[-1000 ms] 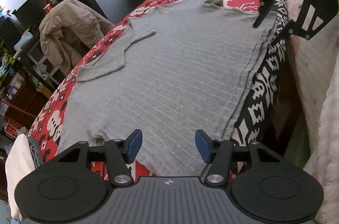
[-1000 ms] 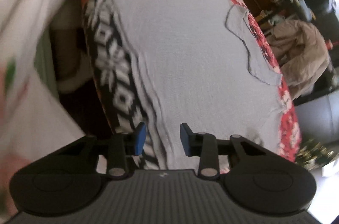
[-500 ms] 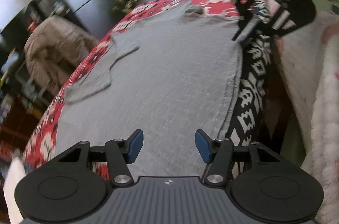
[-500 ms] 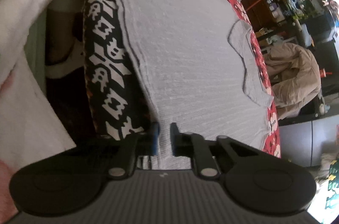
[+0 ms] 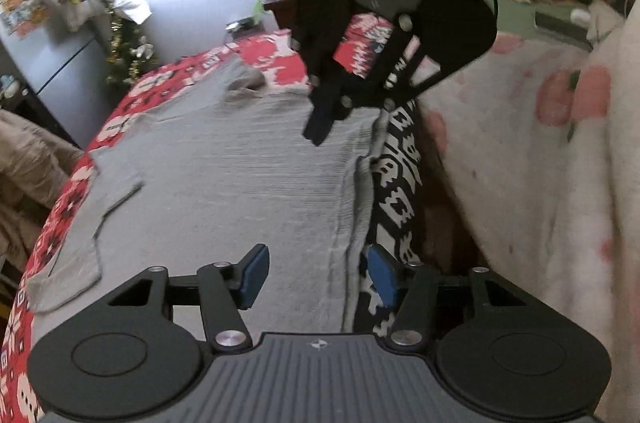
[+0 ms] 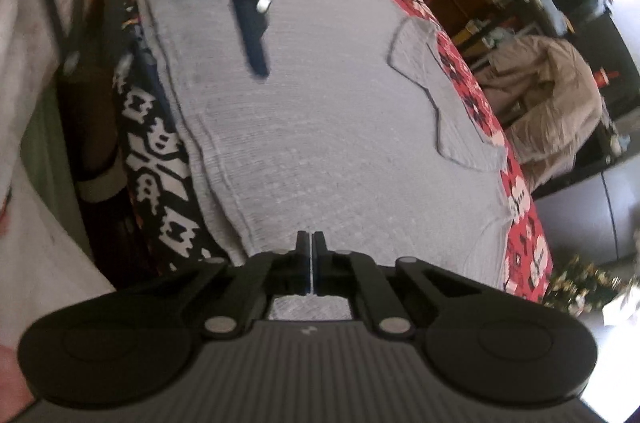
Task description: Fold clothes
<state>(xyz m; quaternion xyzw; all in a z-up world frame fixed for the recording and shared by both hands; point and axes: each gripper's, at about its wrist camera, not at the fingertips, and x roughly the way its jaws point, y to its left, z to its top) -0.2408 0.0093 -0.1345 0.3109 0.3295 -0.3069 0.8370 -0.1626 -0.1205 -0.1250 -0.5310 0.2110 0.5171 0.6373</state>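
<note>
Both grippers differ: right gripper [image 6: 310, 255], parted earlier, now pinches the sweater [image 6: 320, 127] hem at frame bottom; left gripper [image 5: 316, 277] stays spread.

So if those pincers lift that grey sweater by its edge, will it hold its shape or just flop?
Most likely flop: the grey sweater is a soft ribbed knit that lies flat and droops over the side of the table. Its folded sleeve would probably swing loose. It is a wide garment, so with only the right gripper pinched shut on its edge, the far side would probably drag.
</note>
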